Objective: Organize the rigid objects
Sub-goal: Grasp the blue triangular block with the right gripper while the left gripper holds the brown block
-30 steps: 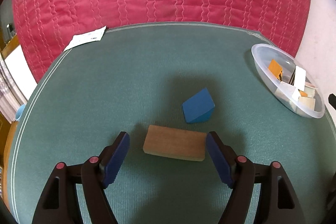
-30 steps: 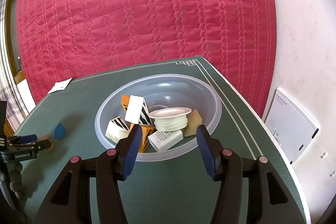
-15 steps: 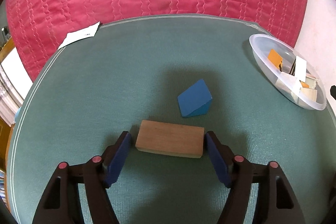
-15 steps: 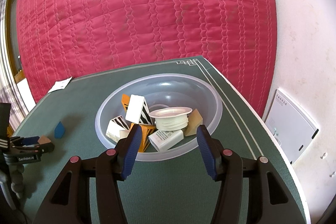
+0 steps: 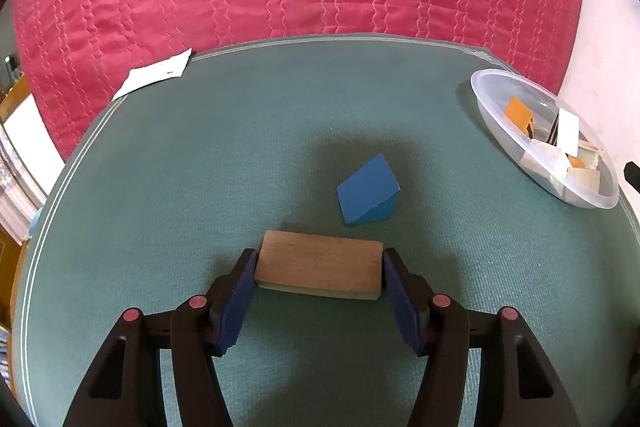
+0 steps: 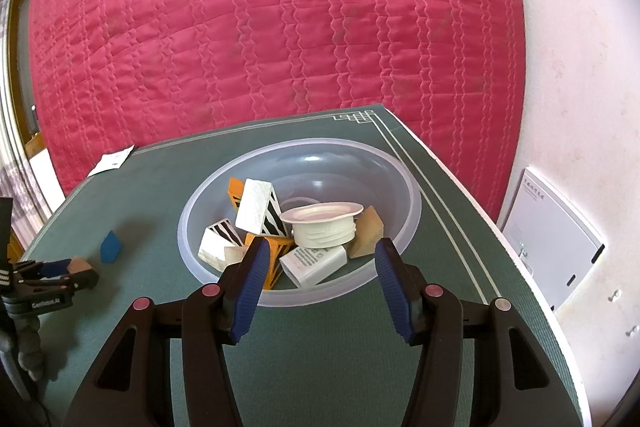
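The left gripper (image 5: 319, 269) is closing endwise on the wooden block (image 5: 319, 269), its long axis spanning the jaws, just short of the blue wedge (image 5: 368, 190); pads appear to touch both ends.

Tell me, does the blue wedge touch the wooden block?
Apart. The left wrist view shows green mat between the blue wedge and the wooden block.

- This looks like a room in a home, likely a bedroom: a quilted red bedspread (image 6: 280, 39) fills the whole upper half of both views, stitched in wavy lines.
- A green mat with white border lines (image 5: 200, 155) covers the counter in the lower half, pushed up against the bedspread.
- A pale plaster wall (image 6: 572, 87) stands at the right, with a white wall panel (image 6: 552, 239) fixed low on it.
- Wooden furniture edges (image 5: 10, 99) show at the far left.
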Action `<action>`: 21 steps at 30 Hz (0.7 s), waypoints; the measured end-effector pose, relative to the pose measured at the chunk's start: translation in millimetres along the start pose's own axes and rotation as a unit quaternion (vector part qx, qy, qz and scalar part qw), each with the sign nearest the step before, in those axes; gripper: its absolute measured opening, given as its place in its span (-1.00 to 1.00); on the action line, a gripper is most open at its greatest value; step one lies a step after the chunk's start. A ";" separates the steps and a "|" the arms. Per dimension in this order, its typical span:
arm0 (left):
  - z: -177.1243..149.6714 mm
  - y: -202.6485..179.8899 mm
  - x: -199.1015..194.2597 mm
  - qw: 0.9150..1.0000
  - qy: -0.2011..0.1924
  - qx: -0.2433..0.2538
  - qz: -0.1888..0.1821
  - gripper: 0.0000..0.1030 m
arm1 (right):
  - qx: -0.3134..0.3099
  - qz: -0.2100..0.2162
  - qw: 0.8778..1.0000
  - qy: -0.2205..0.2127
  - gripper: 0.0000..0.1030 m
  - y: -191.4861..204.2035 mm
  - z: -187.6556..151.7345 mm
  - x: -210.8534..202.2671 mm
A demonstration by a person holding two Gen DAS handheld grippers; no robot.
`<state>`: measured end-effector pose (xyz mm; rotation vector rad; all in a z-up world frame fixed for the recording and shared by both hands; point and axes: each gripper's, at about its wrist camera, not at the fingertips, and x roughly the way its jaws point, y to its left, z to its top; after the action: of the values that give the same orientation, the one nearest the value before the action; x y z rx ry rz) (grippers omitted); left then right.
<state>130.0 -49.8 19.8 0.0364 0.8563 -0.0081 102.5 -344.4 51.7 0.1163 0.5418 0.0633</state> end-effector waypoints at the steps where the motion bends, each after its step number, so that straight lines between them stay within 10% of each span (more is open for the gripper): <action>1: -0.4 -0.1 -1.4 1.000 -0.003 0.000 0.002 0.25 | 0.000 -0.001 1.000 0.000 0.09 0.0 0.1 0.5; 10: -5.0 1.6 -10.2 1.000 -0.014 -0.001 0.018 0.25 | -0.018 -0.017 1.000 0.000 0.09 9.8 1.1 -0.5; 21: -14.2 10.1 -23.5 0.998 -0.032 0.006 0.049 0.25 | -0.109 0.101 0.988 0.029 0.12 93.0 -1.9 -1.6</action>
<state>104.1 -39.4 28.6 0.0894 0.7903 0.0769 97.4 -252.2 62.8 -0.0438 0.5757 0.3241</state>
